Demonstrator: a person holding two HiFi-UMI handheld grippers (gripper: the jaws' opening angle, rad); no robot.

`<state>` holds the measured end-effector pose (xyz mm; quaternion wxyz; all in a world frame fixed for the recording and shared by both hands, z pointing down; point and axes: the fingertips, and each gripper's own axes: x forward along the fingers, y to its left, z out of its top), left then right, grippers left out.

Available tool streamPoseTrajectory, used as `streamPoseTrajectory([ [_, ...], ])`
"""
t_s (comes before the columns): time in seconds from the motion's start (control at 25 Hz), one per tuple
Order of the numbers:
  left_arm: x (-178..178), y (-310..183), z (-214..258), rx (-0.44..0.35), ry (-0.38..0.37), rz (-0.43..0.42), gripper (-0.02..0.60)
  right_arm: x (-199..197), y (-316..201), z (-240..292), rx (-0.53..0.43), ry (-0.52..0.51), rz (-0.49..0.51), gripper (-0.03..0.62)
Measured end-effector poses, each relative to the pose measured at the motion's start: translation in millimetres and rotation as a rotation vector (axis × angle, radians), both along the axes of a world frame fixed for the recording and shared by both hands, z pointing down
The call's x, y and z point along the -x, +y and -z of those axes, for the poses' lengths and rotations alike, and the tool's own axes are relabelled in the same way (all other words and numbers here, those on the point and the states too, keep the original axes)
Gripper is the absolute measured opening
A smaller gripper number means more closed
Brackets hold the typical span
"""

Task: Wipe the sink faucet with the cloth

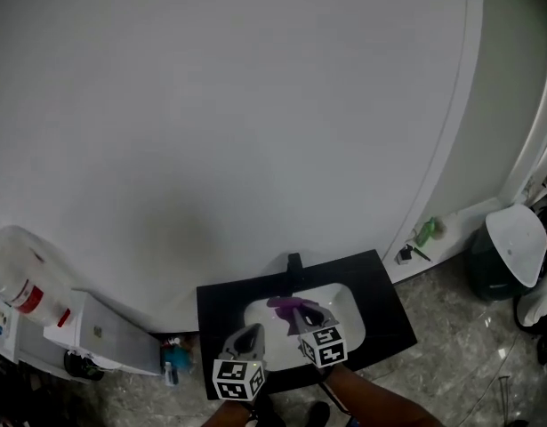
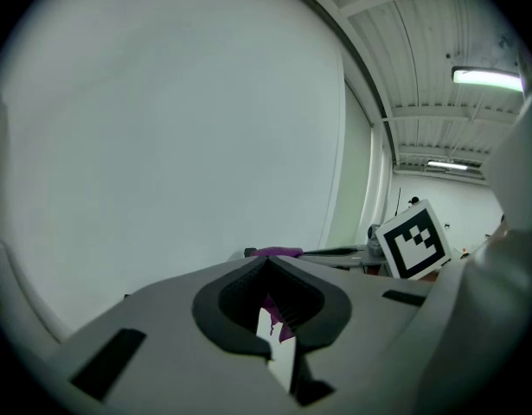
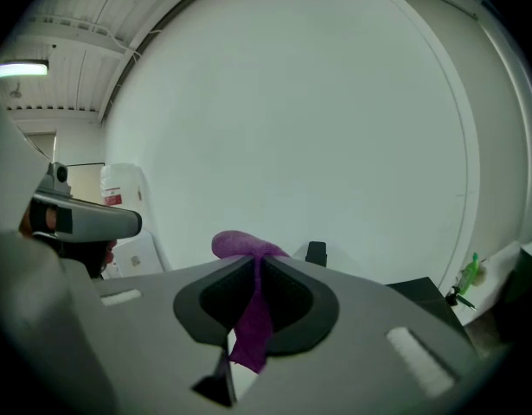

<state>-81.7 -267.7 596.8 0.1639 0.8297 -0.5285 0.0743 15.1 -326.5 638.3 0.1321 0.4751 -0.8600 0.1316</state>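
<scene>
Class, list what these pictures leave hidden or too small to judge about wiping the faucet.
- Faucet: head view, tiny and dark; contact with the cloth unreadable.
- Faucet base: right gripper view, hidden behind the right gripper.
- Sink bowl: head view, partly covered by the left gripper and the right gripper.

It looked like a washroom or utility corner in a commercial building, though the wide lens left that partly uncertain. A white sink (image 1: 351, 317) with a dark faucet (image 1: 294, 261) sat in a black desk (image 1: 390, 320) against a bare white wall (image 1: 211, 105). The floor (image 1: 460, 363) was marbled stone. A lidded bin (image 1: 513, 243) stood at the right, and a strip light (image 2: 486, 78) hung under a ribbed ceiling.
</scene>
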Motion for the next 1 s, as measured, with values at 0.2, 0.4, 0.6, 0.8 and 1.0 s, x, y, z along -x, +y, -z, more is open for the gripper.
streamPoseTrajectory([
  [0.2,18.8,-48.3,-18.2,0.022,0.000,-0.078,0.005,11.3,-62.7,-48.1,0.039,0.062,-0.078,0.029],
  [0.4,23.8,-70.8,-55.0,0.092,-0.015,-0.147,0.005,14.8,-120.8,-111.7,0.108,0.131,-0.113,0.029],
  [0.6,24.3,-78.1,-89.5,0.146,-0.033,-0.157,0.005,13.8,-163.1,-143.6,0.098,0.200,-0.124,0.029],
  [0.8,24.5,-87.6,-97.3,0.164,-0.013,-0.134,0.005,21.5,-149.5,-151.6,0.162,0.176,-0.079,0.029],
  [1.0,13.2,-93.6,-71.8,0.138,0.013,-0.137,0.005,28.5,-93.7,-152.5,0.203,0.183,-0.020,0.029],
])
